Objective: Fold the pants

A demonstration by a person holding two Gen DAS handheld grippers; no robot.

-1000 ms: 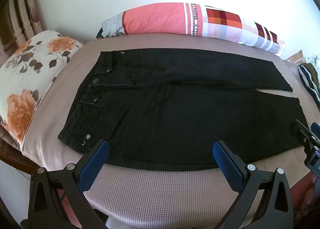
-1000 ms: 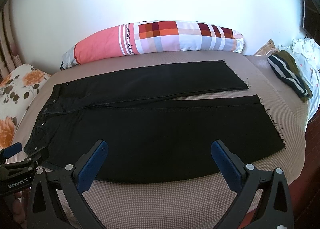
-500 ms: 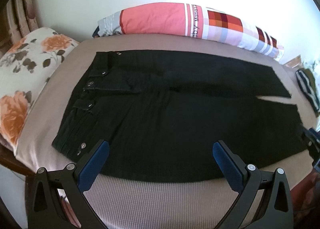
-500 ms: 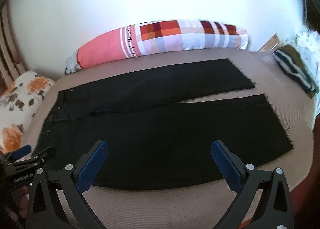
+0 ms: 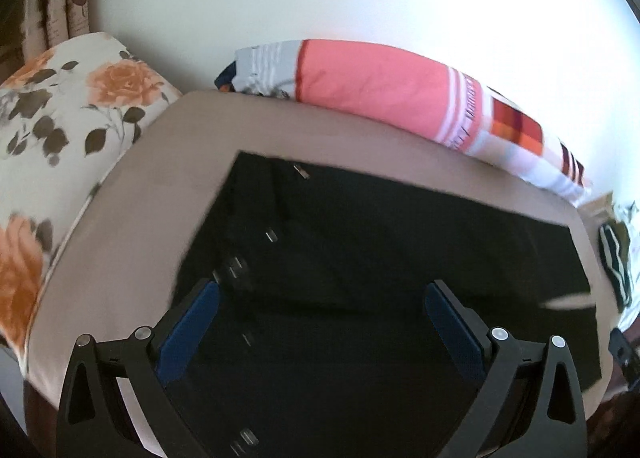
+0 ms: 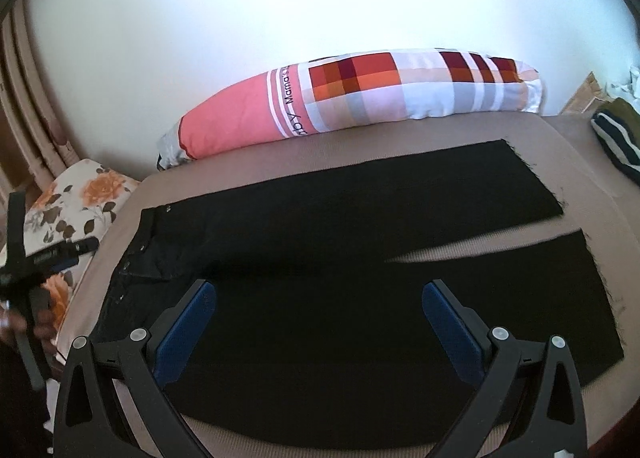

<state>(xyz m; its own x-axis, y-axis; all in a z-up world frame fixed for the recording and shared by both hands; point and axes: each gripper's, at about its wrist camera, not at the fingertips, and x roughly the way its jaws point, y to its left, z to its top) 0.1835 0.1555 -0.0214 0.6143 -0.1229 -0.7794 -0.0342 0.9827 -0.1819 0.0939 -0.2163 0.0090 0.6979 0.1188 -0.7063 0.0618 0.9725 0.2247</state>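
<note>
Lying at far left, floral cushion [image 5: 60,130]; left gripper [image 5: 320,322] wide open, empty, above black pants [image 6: 340,258] spread flat on beige mattress [image 6: 400,146]; right gripper [image 6: 320,322] likewise; patchwork bolster [image 6: 380,98] behind; striped garment [image 6: 616,134] far right

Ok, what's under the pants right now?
The pants lie flat on the beige mattress, which shows all around them and in the gap between the legs. Whatever lies directly beneath the black fabric is covered. Both grippers, left and right, are open above them.
</note>
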